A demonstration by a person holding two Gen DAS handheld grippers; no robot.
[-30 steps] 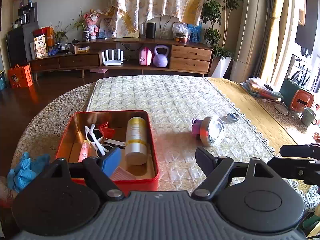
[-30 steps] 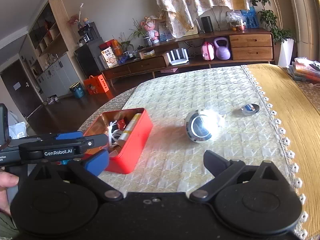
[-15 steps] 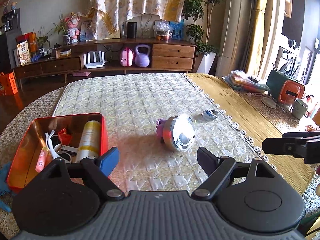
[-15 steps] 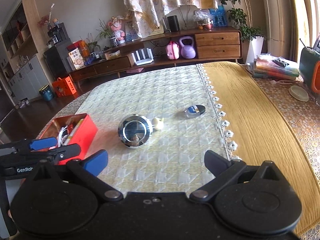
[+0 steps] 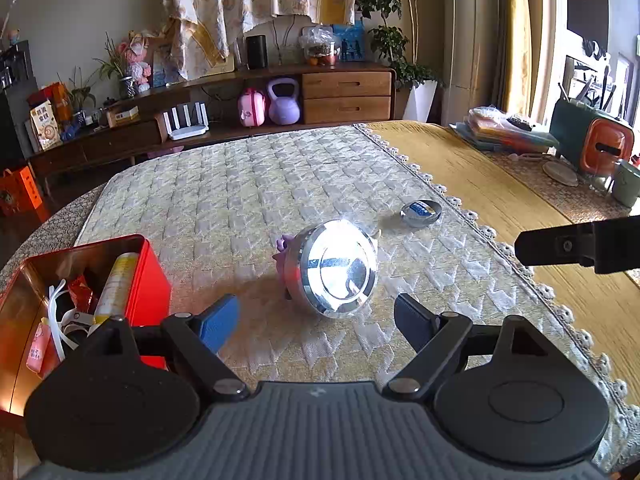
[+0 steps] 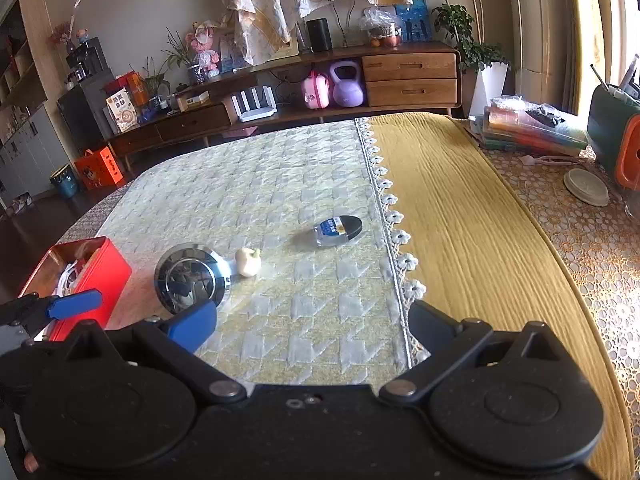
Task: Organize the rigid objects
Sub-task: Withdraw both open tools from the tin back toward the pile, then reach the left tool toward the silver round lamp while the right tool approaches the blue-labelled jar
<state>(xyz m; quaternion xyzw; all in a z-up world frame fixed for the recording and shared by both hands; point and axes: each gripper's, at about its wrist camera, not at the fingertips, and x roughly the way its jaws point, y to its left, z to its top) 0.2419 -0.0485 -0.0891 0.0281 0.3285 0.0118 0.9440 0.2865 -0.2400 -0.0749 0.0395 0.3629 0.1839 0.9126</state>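
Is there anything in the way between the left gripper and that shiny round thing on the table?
Nothing visible. The left gripper is open, and only bare quilted cloth lies between it and the shiny round metal object. The small purple toy sits beside and behind that object, not in front.

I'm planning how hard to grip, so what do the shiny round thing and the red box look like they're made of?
The round thing looks like polished metal or chrome-plated plastic: mirror finish, hard glare, reflections in its face. The red box looks like painted tin: glossy red outside, brassy reflective walls inside, thin rolled rim.
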